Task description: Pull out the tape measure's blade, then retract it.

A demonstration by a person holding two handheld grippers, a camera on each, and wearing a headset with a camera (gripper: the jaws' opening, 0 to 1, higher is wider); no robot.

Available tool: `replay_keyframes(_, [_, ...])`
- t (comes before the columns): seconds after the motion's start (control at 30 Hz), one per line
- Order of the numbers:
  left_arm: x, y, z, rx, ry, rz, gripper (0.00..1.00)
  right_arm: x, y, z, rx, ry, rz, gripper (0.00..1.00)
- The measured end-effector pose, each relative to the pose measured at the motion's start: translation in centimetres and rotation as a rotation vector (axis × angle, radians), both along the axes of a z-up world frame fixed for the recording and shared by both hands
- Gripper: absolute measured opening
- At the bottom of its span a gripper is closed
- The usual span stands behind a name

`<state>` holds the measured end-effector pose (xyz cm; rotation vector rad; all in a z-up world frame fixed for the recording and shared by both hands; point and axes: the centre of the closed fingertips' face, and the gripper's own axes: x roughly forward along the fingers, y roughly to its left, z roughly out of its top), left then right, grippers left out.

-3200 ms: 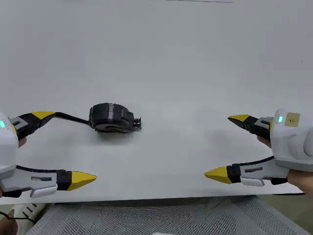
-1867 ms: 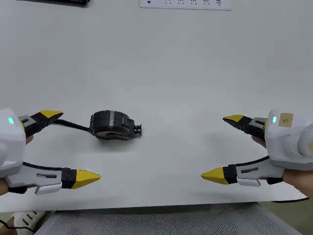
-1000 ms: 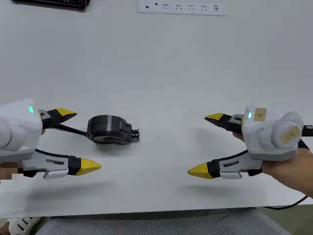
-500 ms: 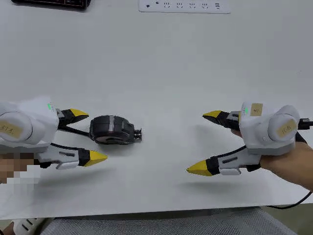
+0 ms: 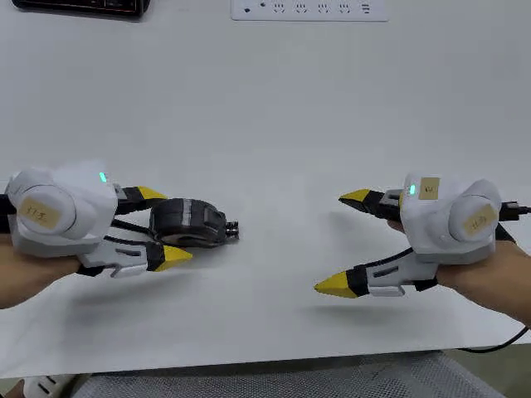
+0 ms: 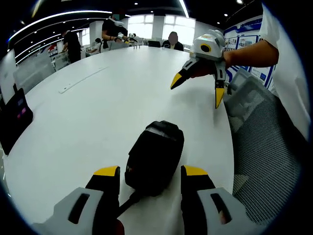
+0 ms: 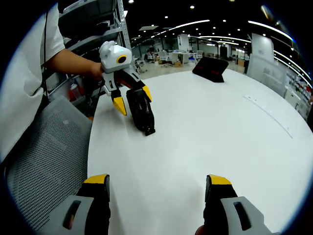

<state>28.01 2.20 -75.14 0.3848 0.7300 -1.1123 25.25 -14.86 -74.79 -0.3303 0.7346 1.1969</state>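
White table, bare matte top. Right claw at 3 o'clock, jaws wide apart over the table, holding nothing; left claw at 9 o'clock, jaws apart, flanking the rear of the case. Black tape measure, lying on the table at 9 o'clock, blade hook at the case mouth, facing 3 o'clock.

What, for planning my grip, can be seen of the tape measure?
The tape measure is a black, rounded case with a grey band, resting on the white table. Its blade is retracted, hook facing the right gripper. A black strap trails behind. The open jaws of the left gripper flank it; contact unclear.
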Motion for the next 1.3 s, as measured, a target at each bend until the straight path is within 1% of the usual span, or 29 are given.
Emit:
replay_keyframes(0.1, [0.0, -0.1, -0.1, 0.005, -0.002, -0.008, 0.42, 0.0, 0.0, -0.1, -0.001, 0.002, 0.004, 0.78])
replay_keyframes(0.2, [0.0, -0.1, -0.2, 0.006, 0.004, -0.013, 0.41, 0.0, 0.2, -0.2, 0.002, 0.005, 0.004, 0.78])
replay_keyframes(0.3, [0.1, -0.1, -0.2, 0.011, -0.004, -0.018, 0.38, 0.1, 0.3, -0.3, 0.007, 0.008, 0.003, 0.77])
replay_keyframes(0.37, [0.0, -0.2, -0.2, 0.007, 0.001, -0.019, 0.37, 0.0, 0.3, -0.5, 0.004, 0.008, 0.005, 0.77])
replay_keyframes(0.43, [0.1, -0.2, -0.3, 0.015, -0.007, -0.024, 0.34, 0.0, 0.4, -0.5, 0.007, 0.007, 0.008, 0.75])
replay_keyframes(0.47, [0.2, -0.2, -0.3, 0.013, -0.005, -0.022, 0.34, 0.0, 0.4, -0.6, 0.004, 0.001, 0.012, 0.75])
replay_keyframes(0.53, [0.2, -0.2, -0.3, 0.015, -0.01, -0.025, 0.34, 0.0, 0.5, -0.6, 0.005, 0.003, 0.011, 0.75])
replay_keyframes(0.6, [0.2, -0.2, -0.3, 0.02, -0.014, -0.036, 0.33, 0.0, 0.5, -0.7, 0.001, -0.007, 0.016, 0.74])
replay_keyframes(0.9, [0.2, -0.2, -0.3, 0.02, -0.002, -0.05, 0.32, 0.3, 1.1, -0.8, 0.017, -0.008, 0.019, 0.72])
replay_keyframes(1.1, [0.1, -0.2, -0.4, 0.027, 0.002, -0.062, 0.32, 0.6, 2.1, -0.8, 0.032, -0.016, 0.034, 0.71])
replay_keyframes(1.3, [0.1, -0.2, -0.4, 0.032, 0.002, -0.06, 0.31, 1.1, 3.6, -0.8, 0.057, -0.024, 0.055, 0.69])
